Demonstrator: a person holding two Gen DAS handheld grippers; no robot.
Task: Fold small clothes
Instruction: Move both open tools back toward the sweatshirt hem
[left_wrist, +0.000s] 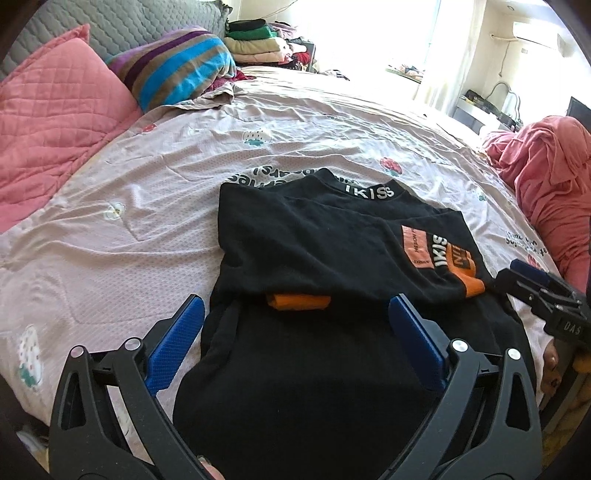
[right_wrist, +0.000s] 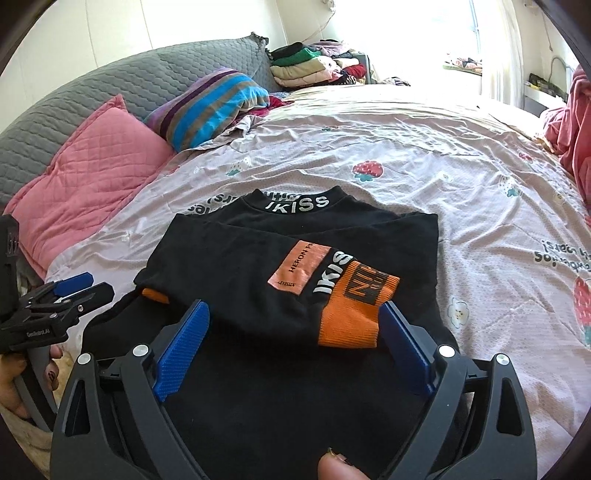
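Observation:
A black top (left_wrist: 314, 240) with an "IKISS" collar and orange cuffs lies on the pink strawberry-print bedsheet (left_wrist: 184, 158), sleeves folded across its body. It also shows in the right wrist view (right_wrist: 240, 258). My left gripper (left_wrist: 299, 306) is open and empty, low over the shirt's near hem, its fingers to either side of an orange cuff (left_wrist: 299, 301). My right gripper (right_wrist: 295, 314) is open and empty over the near hem, next to the other orange cuff (right_wrist: 351, 321). The right gripper also shows at the right edge of the left wrist view (left_wrist: 517, 273).
A pink quilted pillow (left_wrist: 55, 110) and a striped pillow (left_wrist: 177, 66) lie at the left. A stack of folded clothes (left_wrist: 258, 40) stands at the far end. A pink heap of cloth (left_wrist: 546, 177) lies at the right edge of the bed.

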